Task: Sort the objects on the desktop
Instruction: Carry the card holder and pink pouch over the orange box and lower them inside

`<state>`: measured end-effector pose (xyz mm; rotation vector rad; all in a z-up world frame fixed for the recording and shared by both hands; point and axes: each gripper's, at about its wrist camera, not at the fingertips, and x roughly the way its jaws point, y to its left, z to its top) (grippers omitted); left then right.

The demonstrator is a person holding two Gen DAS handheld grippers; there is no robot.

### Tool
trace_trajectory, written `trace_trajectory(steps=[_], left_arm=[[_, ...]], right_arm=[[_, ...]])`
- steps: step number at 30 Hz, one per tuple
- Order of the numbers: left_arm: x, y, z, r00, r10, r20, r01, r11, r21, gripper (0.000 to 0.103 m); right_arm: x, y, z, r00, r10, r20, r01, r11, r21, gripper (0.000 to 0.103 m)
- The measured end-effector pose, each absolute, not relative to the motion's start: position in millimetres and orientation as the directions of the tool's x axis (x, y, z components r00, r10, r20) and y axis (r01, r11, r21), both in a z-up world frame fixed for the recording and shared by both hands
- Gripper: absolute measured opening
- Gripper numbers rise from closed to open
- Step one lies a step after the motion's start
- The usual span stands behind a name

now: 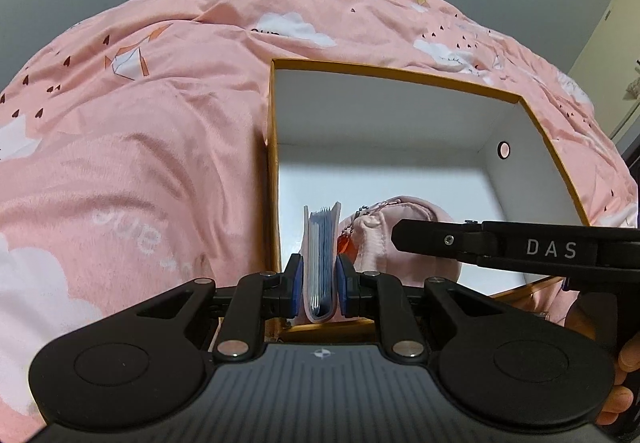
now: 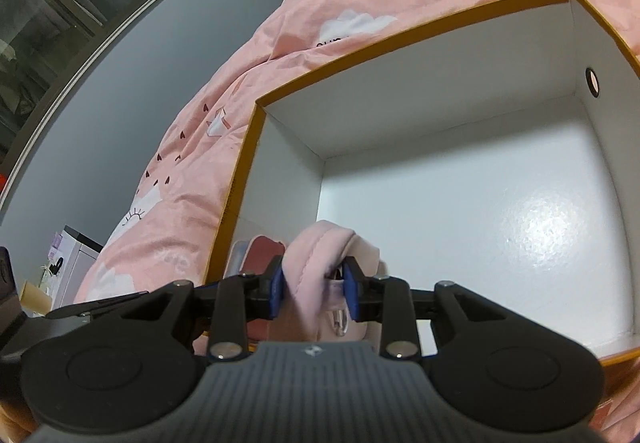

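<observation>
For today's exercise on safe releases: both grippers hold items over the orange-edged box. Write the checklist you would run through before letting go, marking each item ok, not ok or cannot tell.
1. Left gripper shut on the pink card holder with blue sleeves: ok.
2. Right gripper shut on the soft pink fabric pouch: ok.
3. Both items inside the rim of the orange-edged white cardboard box: ok.
4. Free floor space in the box beyond the items: ok.
5. Items resting on the box floor rather than hanging: cannot tell.
6. Red charm on its bead chain free of the left gripper's pads: cannot tell; it hangs close to one pad.
</observation>
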<state>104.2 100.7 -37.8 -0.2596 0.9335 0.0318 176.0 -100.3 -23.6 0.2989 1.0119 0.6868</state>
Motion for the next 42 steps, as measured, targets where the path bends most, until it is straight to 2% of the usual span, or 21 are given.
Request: trace_trajectory(steps=[9,17,24,29,34,39,41,42], left_arm=[[103,103,-39,0.597,-0.106,-0.796,-0.127,0.966,-0.224,0.021],[82,120,-13,0.68,-0.116,-0.724,-0.122,0.956,-0.267,0.021],[81,132,-14,0.682,-0.086,-0.726,-0.168,0.948,-0.27,0.021],[82,134,-19,0.675,-0.091,-0.732,-0.176,0.944,-0.28,0.021],[80,139,-20,0.68,-0.09,-0.728,-0.191,0.936,-0.295,0.021],[80,140,-21,0.68,-0.095,-0.727,-0.194,0.933,-0.303,0.021],[80,138,-21,0.68,-0.096,-0.727,-0.193,0.933,-0.303,0.021],[80,138,-21,0.679,-0.095,-0.728,-0.193,0.934,-0.301,0.021]], right_arm=[[178,-86,-30,0.315,0.661,-0.682,-0.399,0.743,0.537,0.034],[182,-75,-22,0.276,0.649,-0.709,-0.424,0.744,0.517,0.036],[185,-48,-26,0.254,0.591,-0.765,-0.483,0.763,0.429,0.038],[180,-50,-24,0.258,0.582,-0.772,-0.498,0.764,0.41,0.045],[175,-63,-12,0.289,0.626,-0.724,-0.503,0.743,0.441,0.054],[169,-76,-5,0.292,0.68,-0.673,-0.501,0.708,0.498,0.053],[169,-78,-7,0.283,0.691,-0.665,-0.491,0.7,0.518,0.039],[169,-76,-9,0.283,0.688,-0.668,-0.492,0.702,0.514,0.036]])
